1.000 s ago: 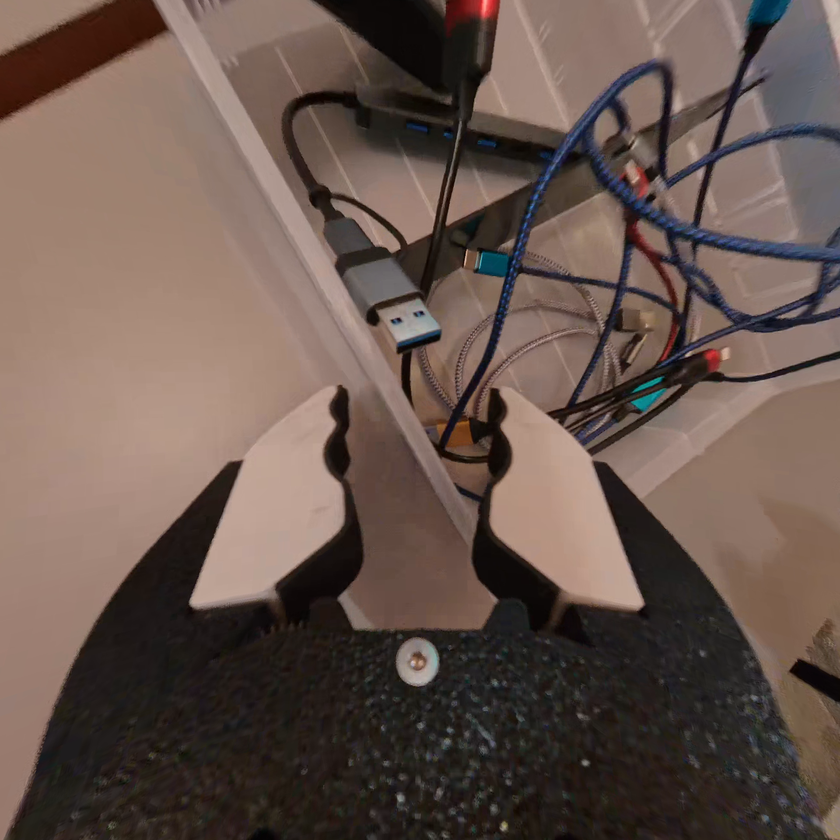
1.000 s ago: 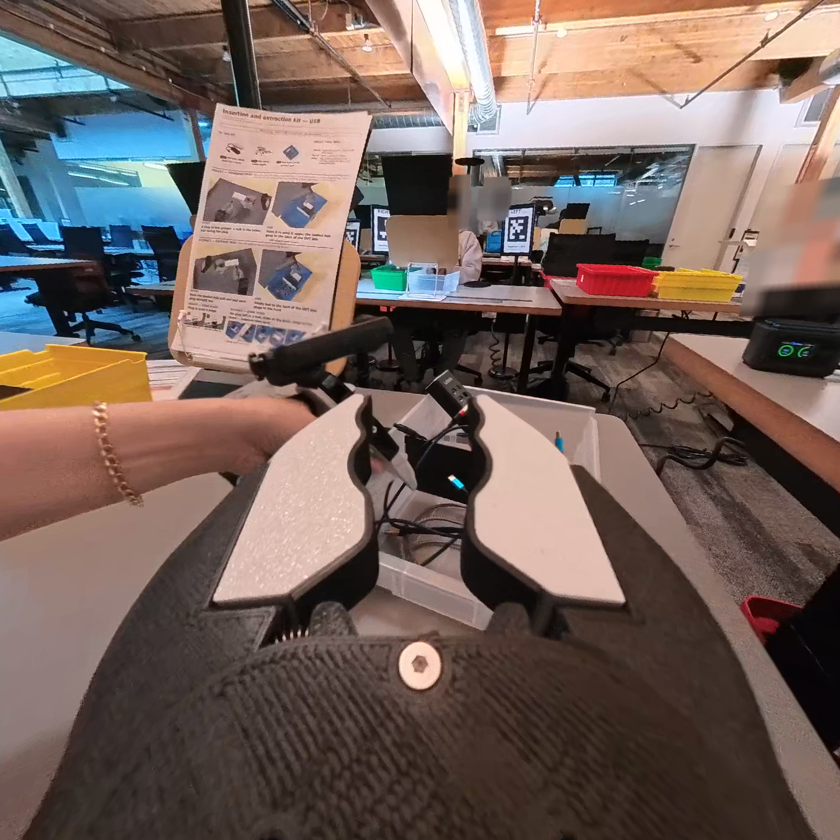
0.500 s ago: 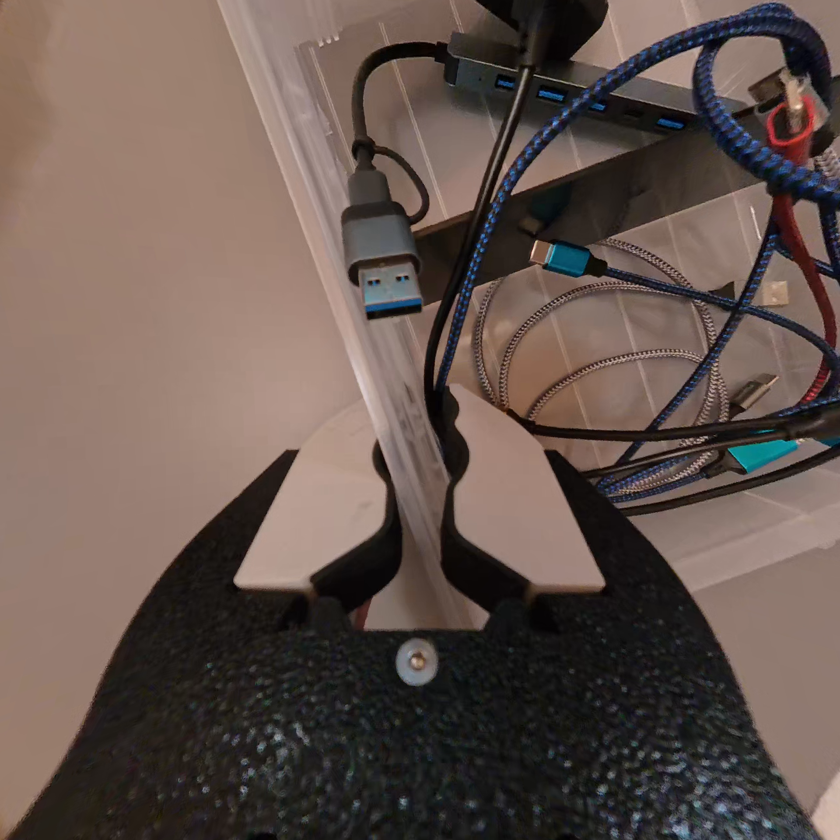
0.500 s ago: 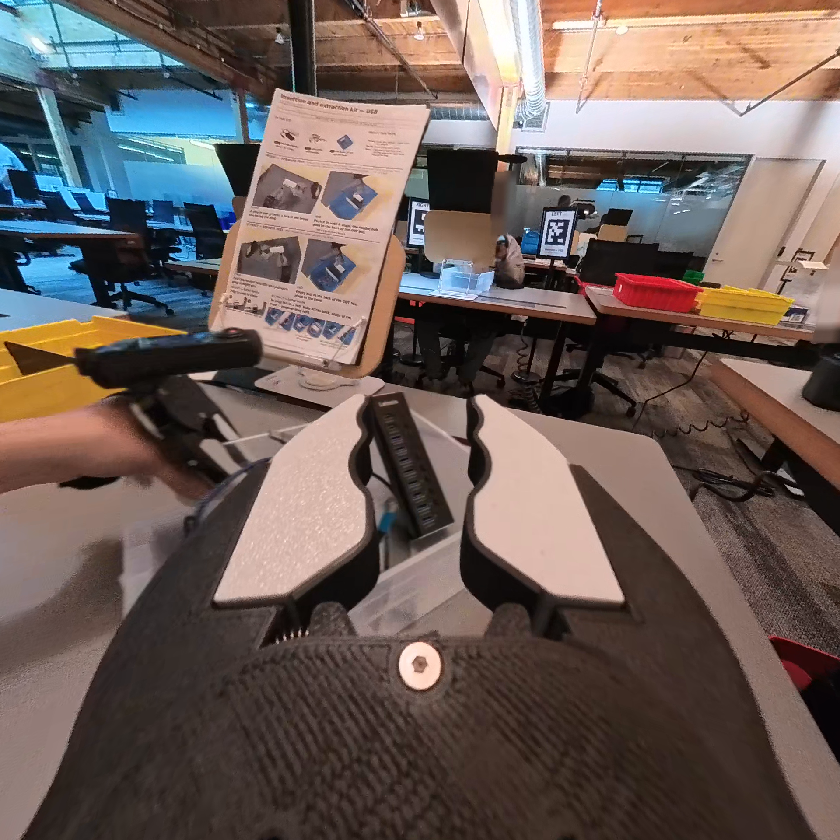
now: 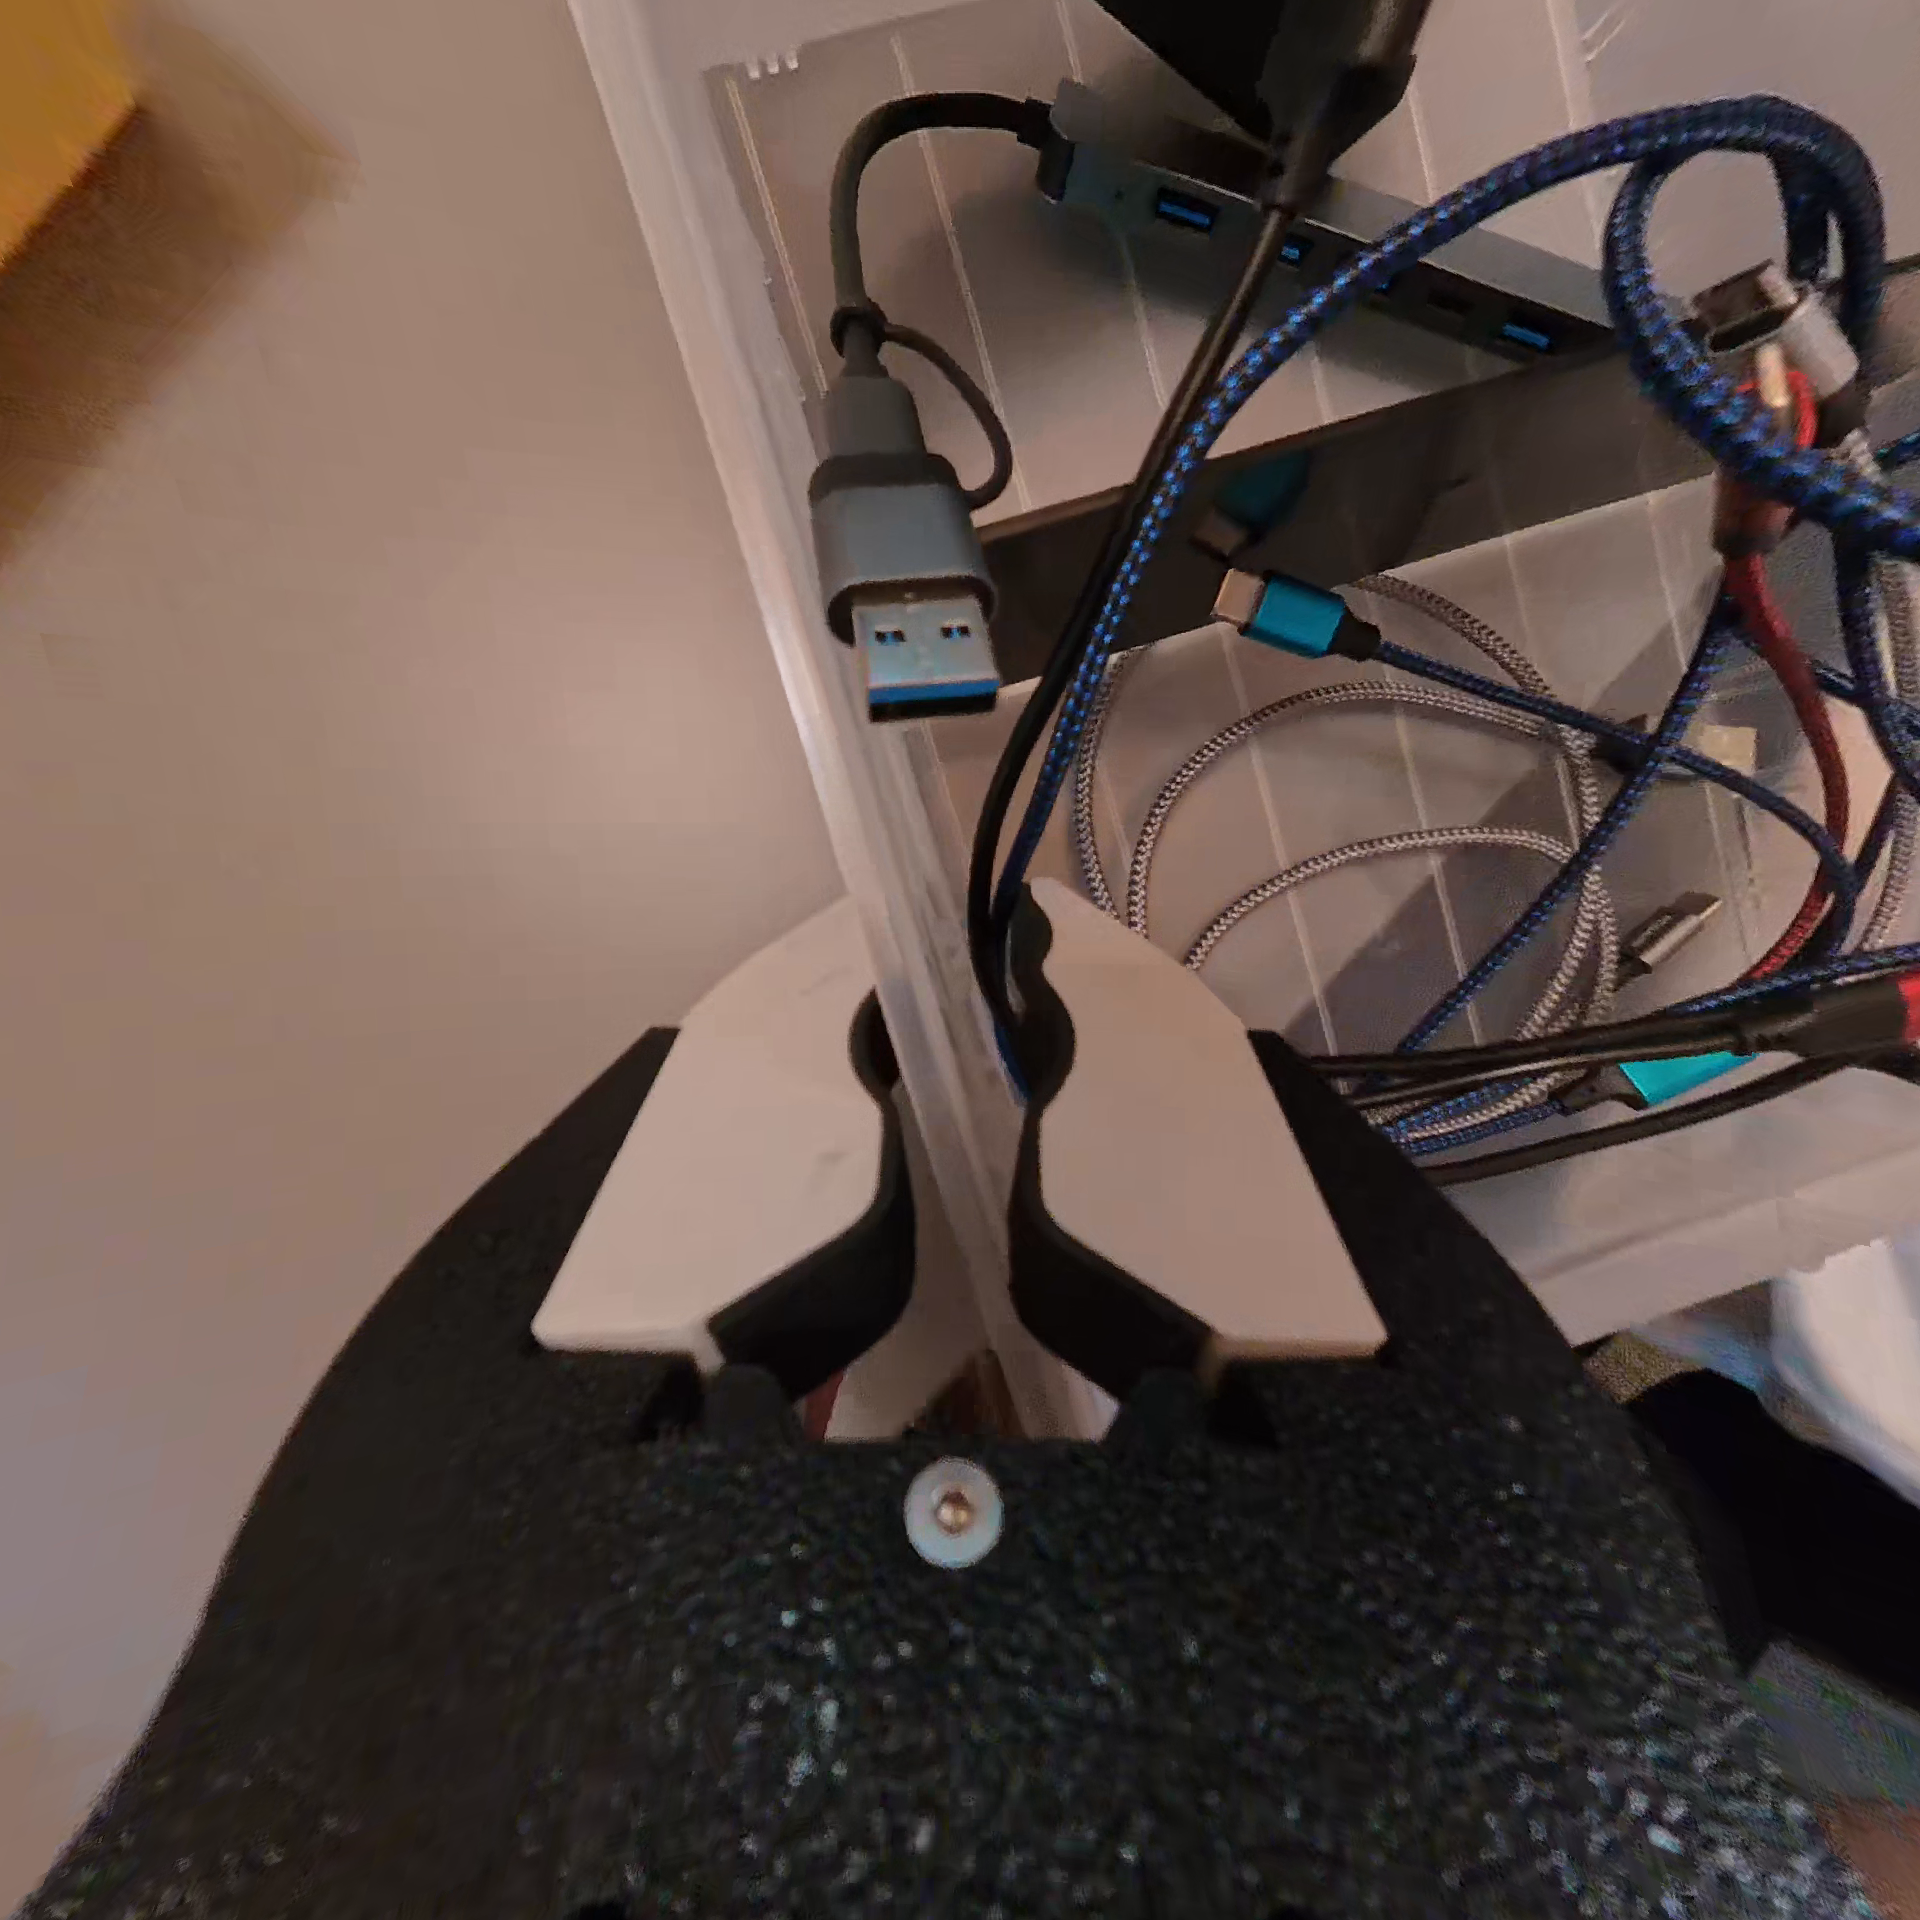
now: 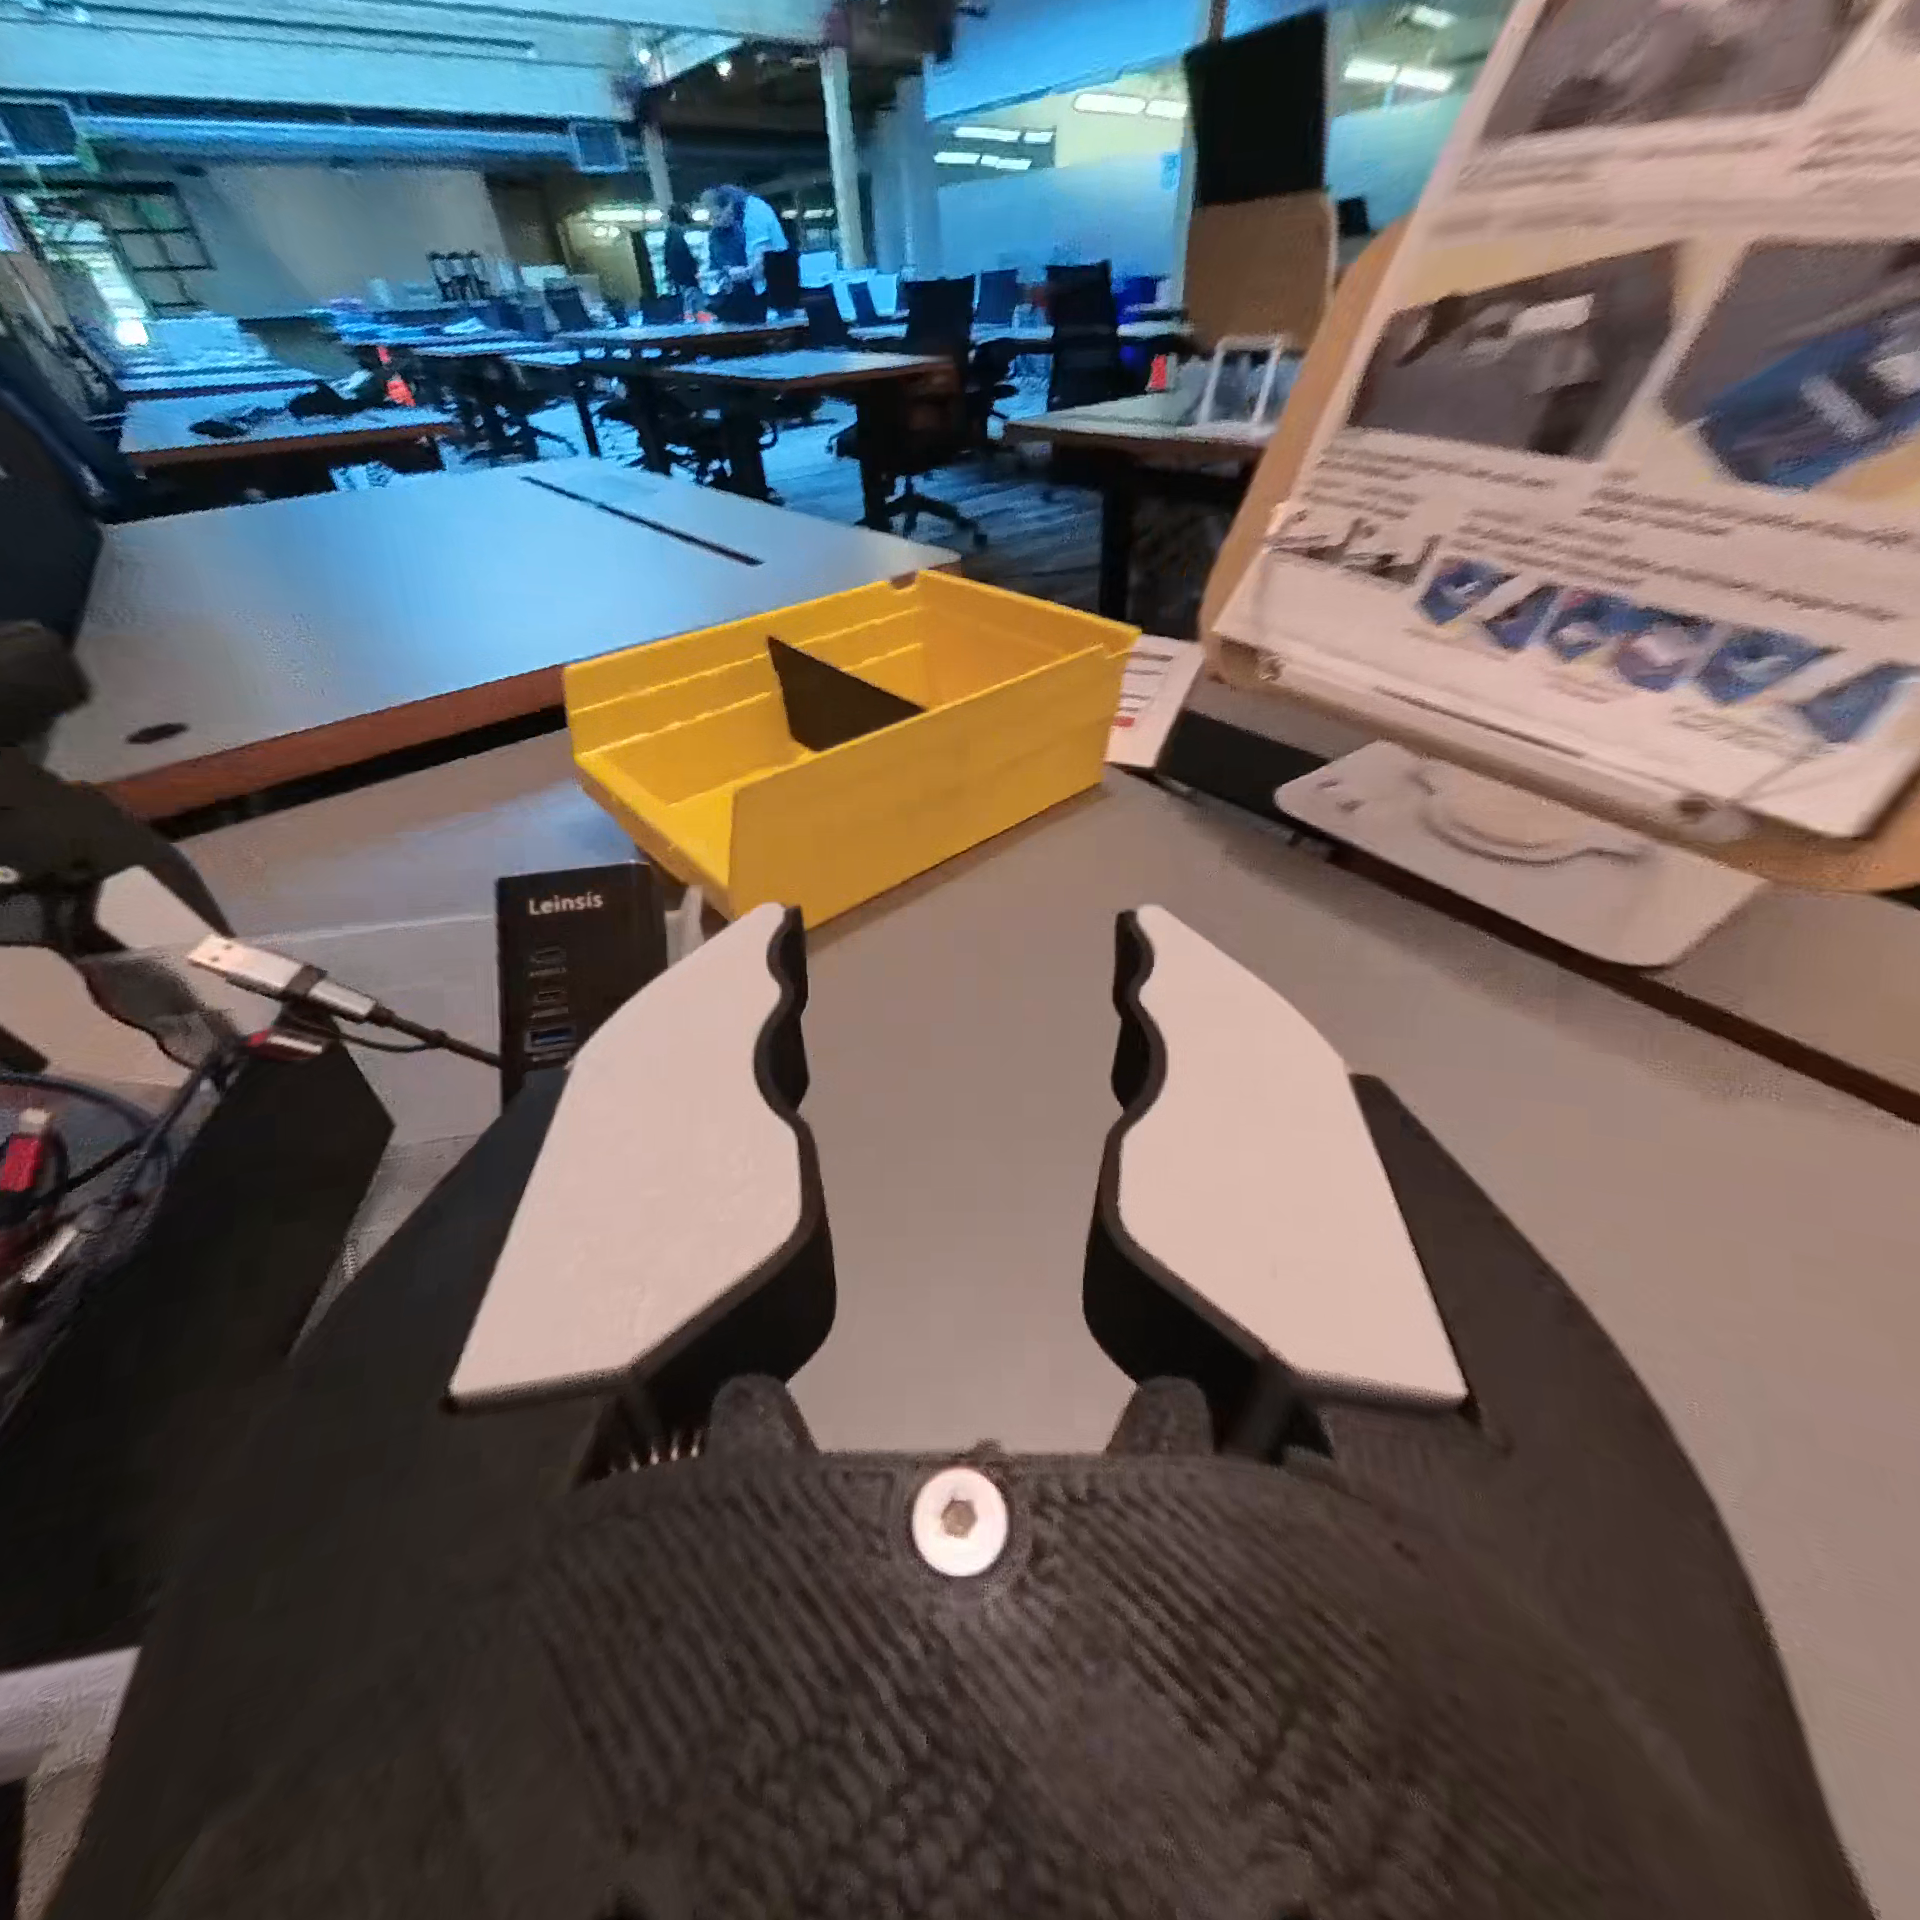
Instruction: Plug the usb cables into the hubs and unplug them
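Slim grey hub: the flat grey USB hub with blue ports lay along the far side of the clear plastic bin; its short black lead curved down to a grey USB-A plug that hung free over the bin's left wall, in no port.
Tall black hub: a black upright multi-port hub stood at the left of the right wrist view; whether inside the bin could not be told.
Loose cables: a tangle of blue braided, silver braided, red and thin black cables filled the bin, with a teal-collared connector lying loose among them.
Bin divider: a dark flat panel crossed the bin.
Left tongs: the left tongs were pressed together on the bin's left wall, one finger outside, one inside beside a black cable.
Right tongs: the right tongs were spread wide and empty above the grey desk.
Yellow bin: a yellow plastic bin beyond them held a black triangular piece.
Instruction sheet: a printed sheet on a stand stood at the right.
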